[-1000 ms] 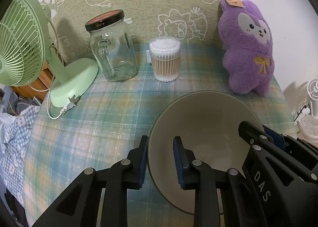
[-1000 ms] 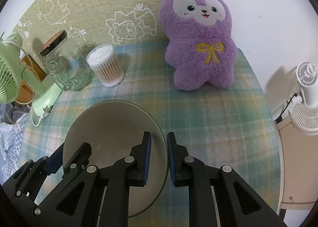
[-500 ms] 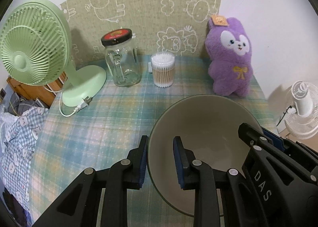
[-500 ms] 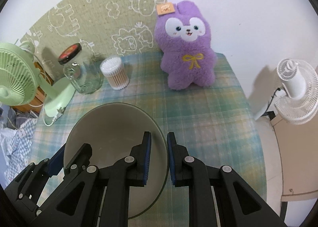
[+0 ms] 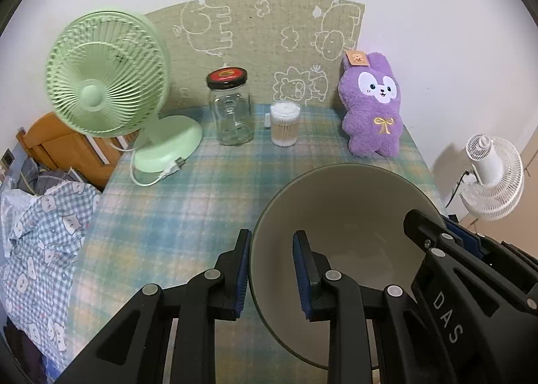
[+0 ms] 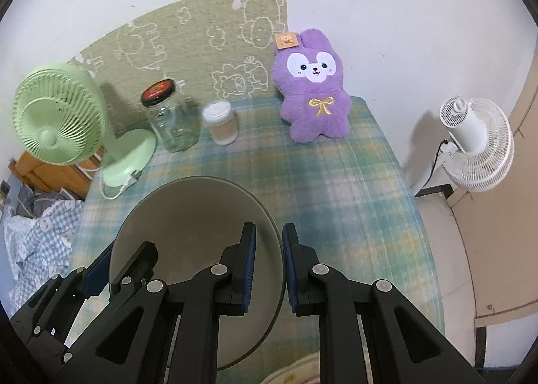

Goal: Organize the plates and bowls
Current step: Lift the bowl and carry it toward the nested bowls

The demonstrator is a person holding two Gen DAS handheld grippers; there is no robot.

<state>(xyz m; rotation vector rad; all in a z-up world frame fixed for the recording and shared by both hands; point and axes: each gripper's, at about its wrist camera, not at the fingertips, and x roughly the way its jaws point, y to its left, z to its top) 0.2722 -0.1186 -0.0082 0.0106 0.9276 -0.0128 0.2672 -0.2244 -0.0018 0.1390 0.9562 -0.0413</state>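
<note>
A wide, grey-beige ceramic bowl (image 5: 349, 216) is gripped at opposite sides of its rim: the left gripper (image 5: 270, 269) has its jaws closed on the near-left rim, one finger inside and one outside, and the right gripper (image 6: 268, 268) pinches the right rim likewise. The round bowl, held off the plaid-clothed table (image 5: 188, 202), has its mouth tipped up and toward the cameras. Well beyond the jaws stand a clear glass jar with a black-and-red lid (image 5: 230, 108), a clear tub of cotton swabs (image 5: 285, 124), a purple plush rabbit (image 5: 373, 111) and, far left, a pale green desk fan (image 5: 107, 81). A white fan (image 6: 475, 138) stands off the table, far right.
</note>
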